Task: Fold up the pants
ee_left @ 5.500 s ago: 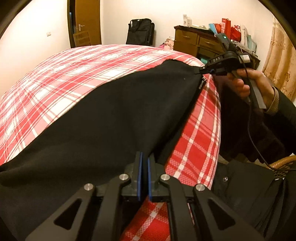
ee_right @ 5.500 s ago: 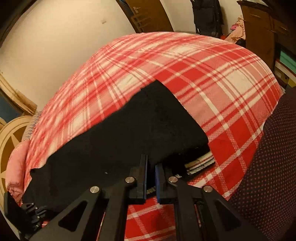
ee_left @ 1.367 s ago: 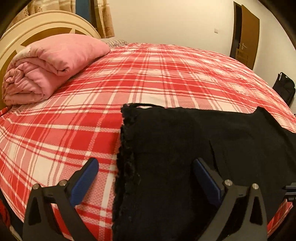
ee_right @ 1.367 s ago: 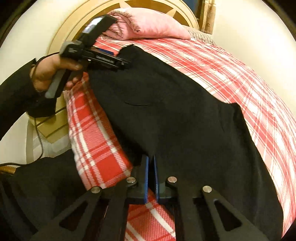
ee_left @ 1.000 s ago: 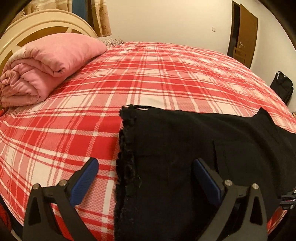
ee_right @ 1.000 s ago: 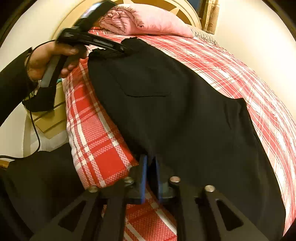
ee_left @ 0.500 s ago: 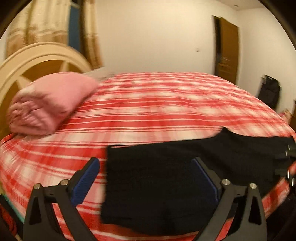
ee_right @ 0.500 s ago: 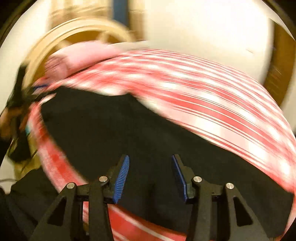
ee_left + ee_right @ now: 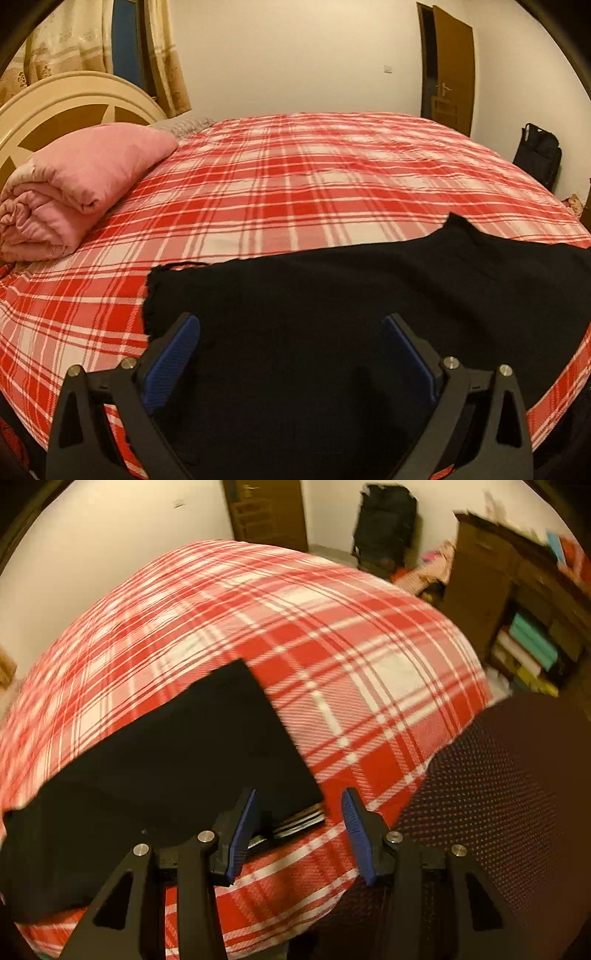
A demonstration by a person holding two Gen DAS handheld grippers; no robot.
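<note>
Black fabric pants are lying flat along the near edge of a bed covered in a red-and-white plaid sheet, apparently spread there so both ends are staying within reach for the next fold. Their long axis is running along that edge, with one end near the left gripper on the side of the rolled pink quilt, and the other end, where striped inner fabric is showing, near the right gripper. Both grippers are released: the left one's blue pads are standing wide apart over the cloth without pinching it, and the right one's jaws are standing partly apart, straddling the corner of the far end, seemingly lined up to take that end. Nothing is being grasped.
</note>
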